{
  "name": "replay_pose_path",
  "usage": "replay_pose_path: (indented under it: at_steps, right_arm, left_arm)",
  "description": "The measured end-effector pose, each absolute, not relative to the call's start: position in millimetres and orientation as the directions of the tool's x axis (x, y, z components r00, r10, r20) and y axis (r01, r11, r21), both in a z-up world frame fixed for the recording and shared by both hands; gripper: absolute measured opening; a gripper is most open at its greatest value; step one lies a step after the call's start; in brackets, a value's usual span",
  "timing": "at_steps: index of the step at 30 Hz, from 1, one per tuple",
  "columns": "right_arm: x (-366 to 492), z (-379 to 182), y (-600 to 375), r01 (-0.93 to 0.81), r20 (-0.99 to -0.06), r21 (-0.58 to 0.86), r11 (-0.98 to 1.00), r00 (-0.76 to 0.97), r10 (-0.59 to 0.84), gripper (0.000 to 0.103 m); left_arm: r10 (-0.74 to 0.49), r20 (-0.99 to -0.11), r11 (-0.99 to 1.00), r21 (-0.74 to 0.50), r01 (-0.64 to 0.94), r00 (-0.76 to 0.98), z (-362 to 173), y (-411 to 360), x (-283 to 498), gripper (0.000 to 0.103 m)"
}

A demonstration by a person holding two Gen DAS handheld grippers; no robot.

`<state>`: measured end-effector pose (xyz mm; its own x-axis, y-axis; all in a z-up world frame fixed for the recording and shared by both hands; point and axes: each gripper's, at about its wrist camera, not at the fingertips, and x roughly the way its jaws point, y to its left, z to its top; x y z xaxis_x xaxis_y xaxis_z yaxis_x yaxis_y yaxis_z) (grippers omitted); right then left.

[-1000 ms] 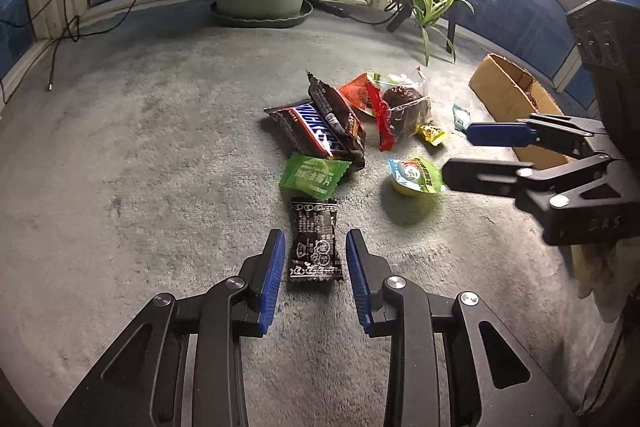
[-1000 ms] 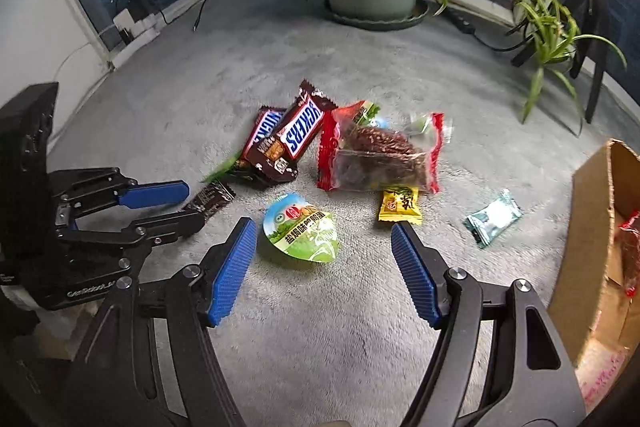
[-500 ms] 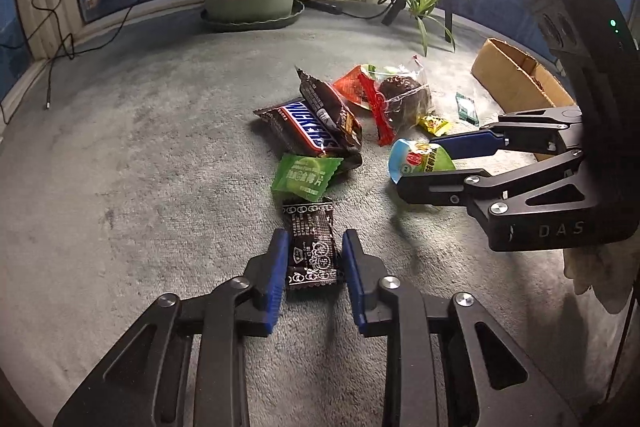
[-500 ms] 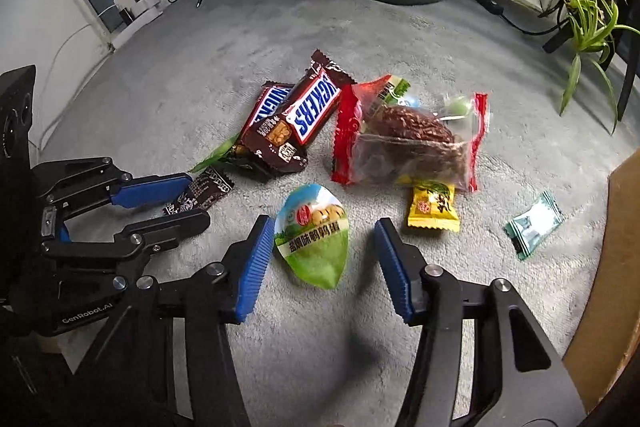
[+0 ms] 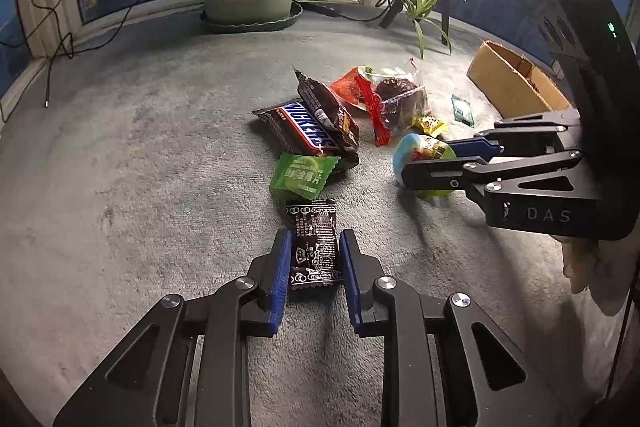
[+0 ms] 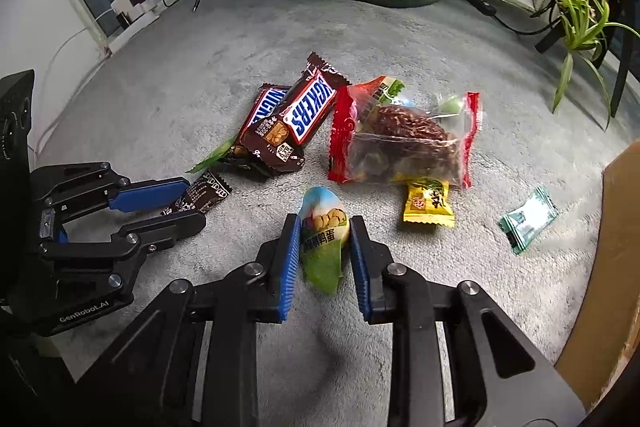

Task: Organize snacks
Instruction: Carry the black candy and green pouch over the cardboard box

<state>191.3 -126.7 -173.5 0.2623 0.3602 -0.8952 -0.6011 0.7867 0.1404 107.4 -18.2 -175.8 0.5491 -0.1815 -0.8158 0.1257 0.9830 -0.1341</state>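
Blue pads of both grippers, spread a second ago, are closing: left gripper [image 5: 313, 259] pinches the dark packet [image 5: 313, 247], right gripper [image 6: 325, 247] the egg pouch [image 6: 323, 233], both near the Snickers [image 6: 304, 111]; the box [image 6: 620, 267] is cut off.

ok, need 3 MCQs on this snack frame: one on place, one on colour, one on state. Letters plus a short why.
1. Where is the cardboard box in the left wrist view?
A. far right
B. beside the plant pot
C. under the left gripper

2. What colour is the small candy in front of the red-edged clear bag?
A. blue
B. yellow
C. white

3. What is between the right gripper pads?
A. nothing
B. a Snickers bar
C. the green and blue egg-shaped pack

Key: 1 A, it sits at the carpet's right edge. 2 B, its wrapper is yellow. 3 C, the closing pads flank that pack.
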Motion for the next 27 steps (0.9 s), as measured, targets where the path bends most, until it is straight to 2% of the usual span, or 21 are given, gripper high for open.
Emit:
replay_pose_path:
  at_steps: [12,27]
  right_arm:
    - [181.4,-136.4,-154.5,-0.558,-0.856,0.161,0.814,0.332,0.396,0.025]
    - [159.7,-84.1,-236.2,-0.451,-0.812,0.133,0.882,0.461,0.358,0.025]
  left_arm:
    - [-0.204,-0.784,0.979,-0.149,0.141,0.587,-149.1,-24.5,101.6,0.023]
    - [-0.318,-0.702,0.947,-0.202,0.250,0.637,-102.3,-77.8,109.6,0.023]
